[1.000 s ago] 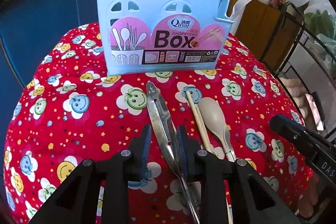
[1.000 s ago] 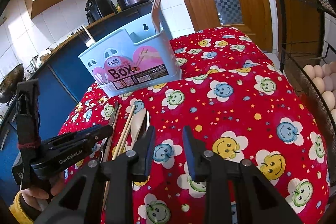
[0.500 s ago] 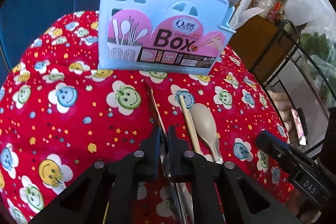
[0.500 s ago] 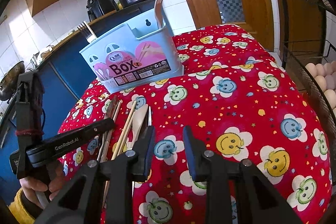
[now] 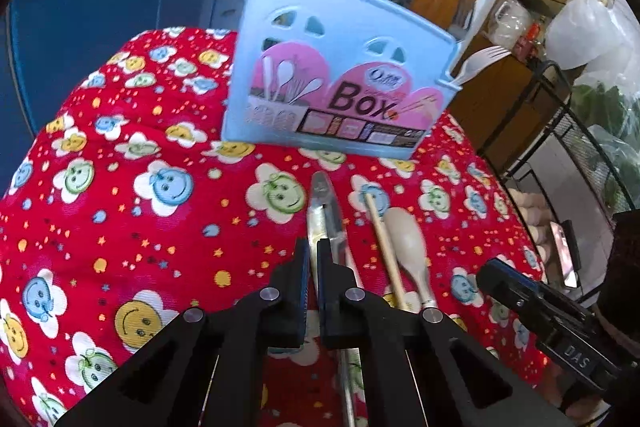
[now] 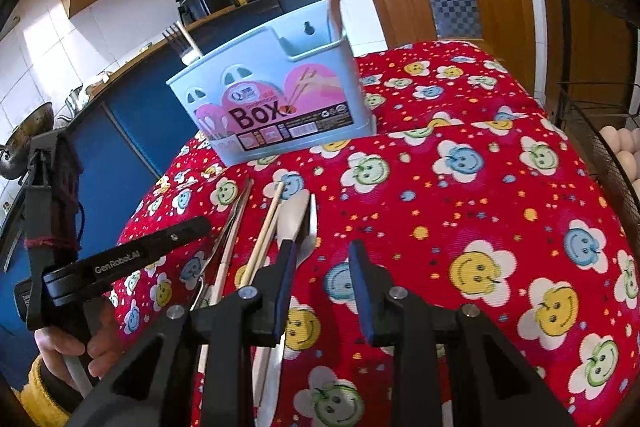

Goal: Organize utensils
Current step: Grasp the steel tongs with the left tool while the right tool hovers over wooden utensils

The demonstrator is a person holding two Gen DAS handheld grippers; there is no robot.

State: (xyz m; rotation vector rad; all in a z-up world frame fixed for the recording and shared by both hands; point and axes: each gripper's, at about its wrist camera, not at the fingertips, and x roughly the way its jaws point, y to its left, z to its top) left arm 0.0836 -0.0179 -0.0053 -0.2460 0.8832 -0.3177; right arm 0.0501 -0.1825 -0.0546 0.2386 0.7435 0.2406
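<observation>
On the cloth-covered worktop [image 5: 132, 227] the utensil box [image 5: 336, 83] stands at the back — before it lie tongs [image 5: 326, 211], then chopsticks [image 5: 382, 239] and a spoon [image 5: 408, 239] to their right.

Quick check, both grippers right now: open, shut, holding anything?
Left gripper: shut on the metal tongs, jaws just closed.
Right gripper: open, holding nothing, above the red tablecloth.

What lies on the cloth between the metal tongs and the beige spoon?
A pair of wooden chopsticks lies between the tongs and the spoon, roughly parallel to both. The left wrist view shows it best.
</observation>
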